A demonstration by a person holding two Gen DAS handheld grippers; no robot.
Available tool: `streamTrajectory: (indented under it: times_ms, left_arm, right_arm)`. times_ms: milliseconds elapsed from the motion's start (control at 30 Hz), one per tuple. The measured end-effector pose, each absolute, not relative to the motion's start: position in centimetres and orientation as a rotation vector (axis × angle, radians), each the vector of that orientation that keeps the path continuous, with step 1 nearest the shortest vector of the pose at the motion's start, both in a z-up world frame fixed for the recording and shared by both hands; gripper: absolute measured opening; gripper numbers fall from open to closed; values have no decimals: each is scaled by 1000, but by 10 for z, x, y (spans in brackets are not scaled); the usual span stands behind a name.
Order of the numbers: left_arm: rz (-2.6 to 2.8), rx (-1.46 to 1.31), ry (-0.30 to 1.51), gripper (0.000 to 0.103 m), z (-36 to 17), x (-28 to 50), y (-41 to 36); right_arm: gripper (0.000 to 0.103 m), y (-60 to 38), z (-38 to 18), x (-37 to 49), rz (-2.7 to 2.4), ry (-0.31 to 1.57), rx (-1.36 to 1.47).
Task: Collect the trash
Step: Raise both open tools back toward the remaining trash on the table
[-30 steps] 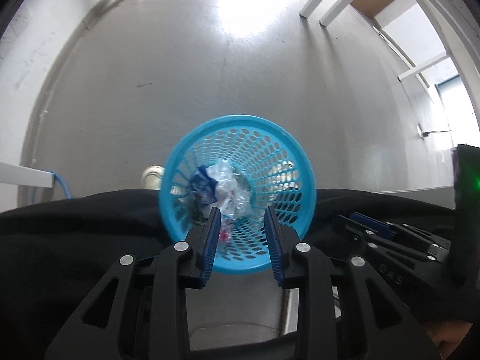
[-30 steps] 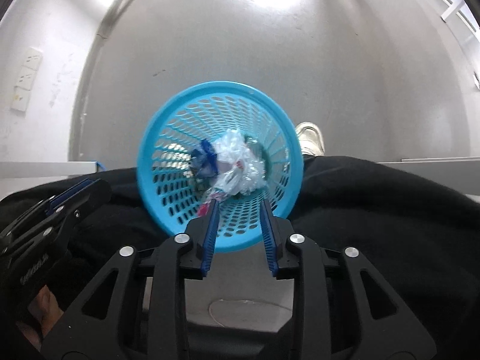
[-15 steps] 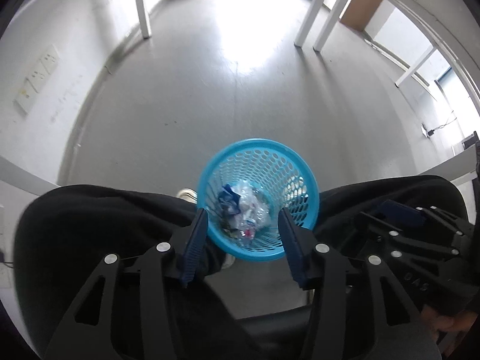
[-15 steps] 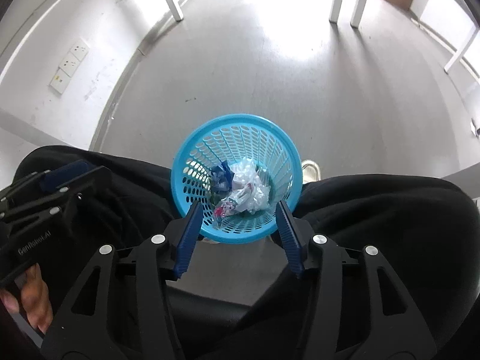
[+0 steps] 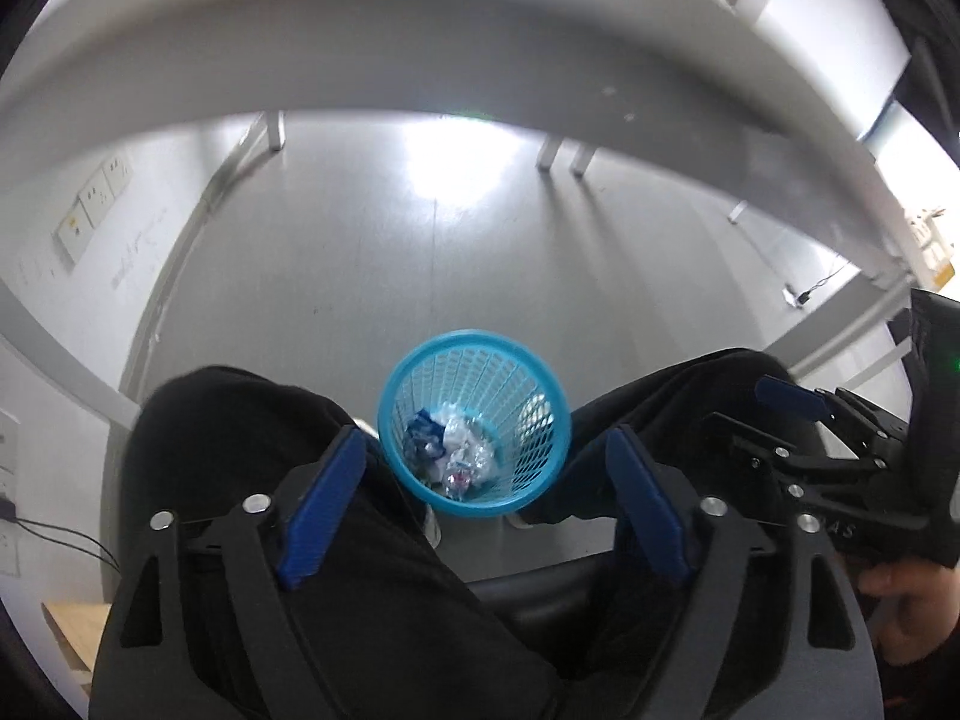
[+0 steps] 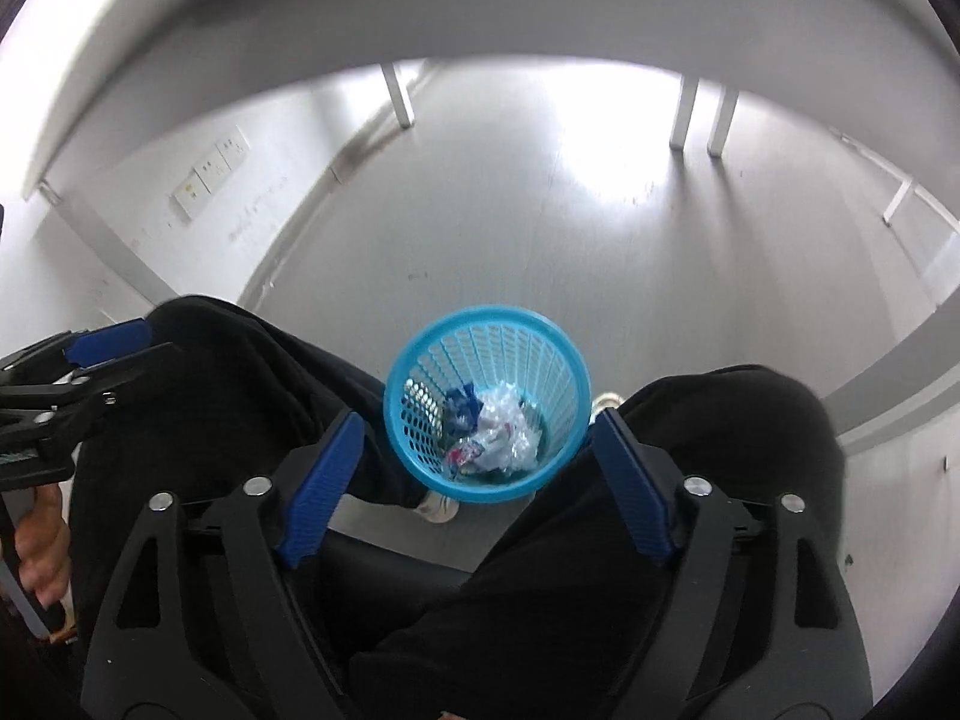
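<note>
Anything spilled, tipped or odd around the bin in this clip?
Nothing stands out. The blue bin stands upright on the floor between the person's legs, with the crumpled trash inside it. No litter shows on the floor around it.

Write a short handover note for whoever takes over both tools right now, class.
Left tool: jaws opening, nothing between them.
Right tool: jaws opening, nothing held.
Blue basket stands on the floor between the seated person's knees.
Done: crumpled plastic and wrappers lie inside the basket.
Left: no loose trash shows in either view; look over the white table above before continuing.
</note>
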State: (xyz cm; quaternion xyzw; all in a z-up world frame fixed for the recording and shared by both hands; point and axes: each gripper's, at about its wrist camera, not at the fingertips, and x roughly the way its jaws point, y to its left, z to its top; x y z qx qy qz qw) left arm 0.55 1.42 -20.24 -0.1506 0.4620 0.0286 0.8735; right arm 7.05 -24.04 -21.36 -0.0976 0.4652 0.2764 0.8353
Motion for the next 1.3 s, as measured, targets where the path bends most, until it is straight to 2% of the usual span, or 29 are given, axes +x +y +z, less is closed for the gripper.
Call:
streamTrajectory:
  times_ms: [233,400,567,900,1300]
  left_arm:
    - [66,-259,837,97,-162,-24,8]
    - [53,-224,772,97,-135,-30,1]
    - [50,-196,722,97,-111,-25,2]
    - [48,-91,630,97,-56,14,-16]
    - [-36,-54,667,97,-42,96,-28]
  right_arm:
    - [87,-261,-167,43,610,870,-190]
    - [93,-278,-131,26,623,787,-176]
    - [94,-292,-92,27,606,698,-149]
    - [94,-296,-33,77,567,599,-130]
    - [94,-284,0,174,509,592,-127]
